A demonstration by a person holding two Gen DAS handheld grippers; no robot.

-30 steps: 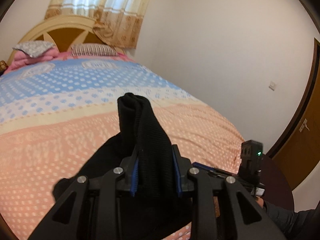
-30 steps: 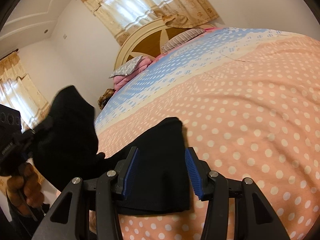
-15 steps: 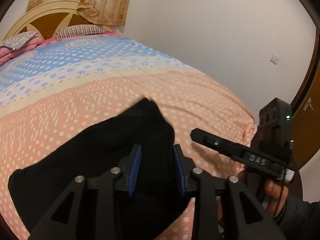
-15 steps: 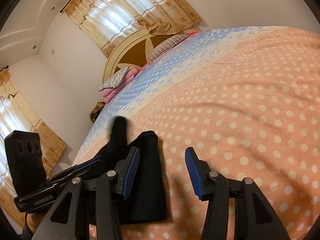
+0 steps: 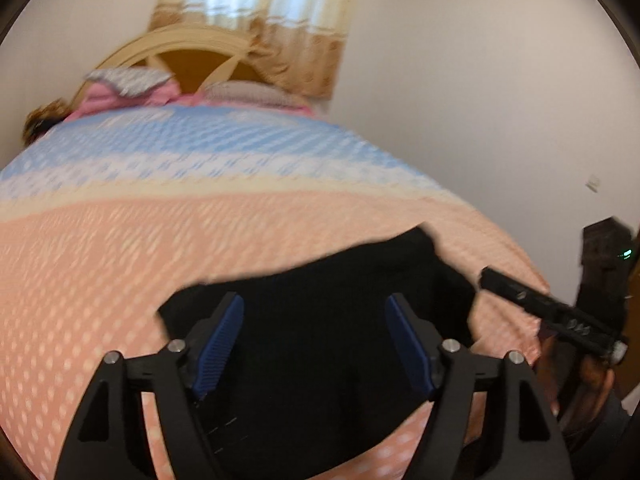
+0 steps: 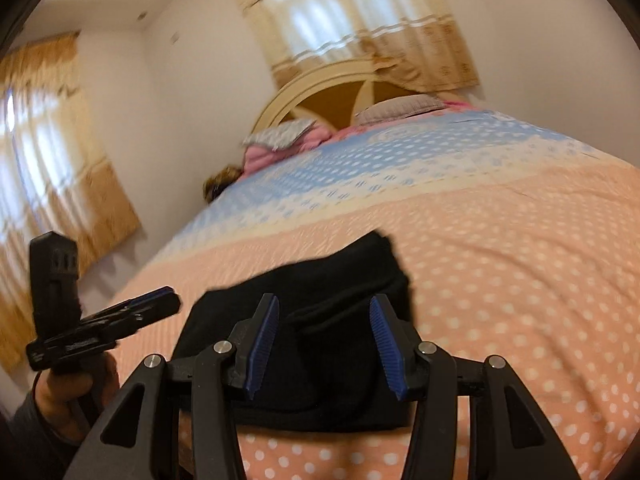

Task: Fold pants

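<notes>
The black pants (image 5: pixel 340 280) lie as a folded bundle on the bedspread, near its front edge. My left gripper (image 5: pixel 314 298) hovers over them, its jaws opening and its blue pads wide apart, pressing on nothing. In the right wrist view the pants (image 6: pixel 320 276) sit below my right gripper (image 6: pixel 325 299), which is open with its pads clear of the cloth. A hand holds the left gripper (image 6: pixel 120 316) off to the left of the bundle. The right gripper (image 5: pixel 548 312) shows at the right edge of the left wrist view.
The bed (image 5: pixel 120 260) has a peach dotted spread with a blue band further up. Pillows (image 5: pixel 132 80) and a pale arched headboard (image 5: pixel 192 52) stand at the far end. A plain wall runs along the bed's right side, and curtained windows (image 6: pixel 360 20) are behind.
The left jaws let go of the raised fold of pants and spread wide; the cloth now lies flat on the bundle. The right gripper has swung over the pants.
</notes>
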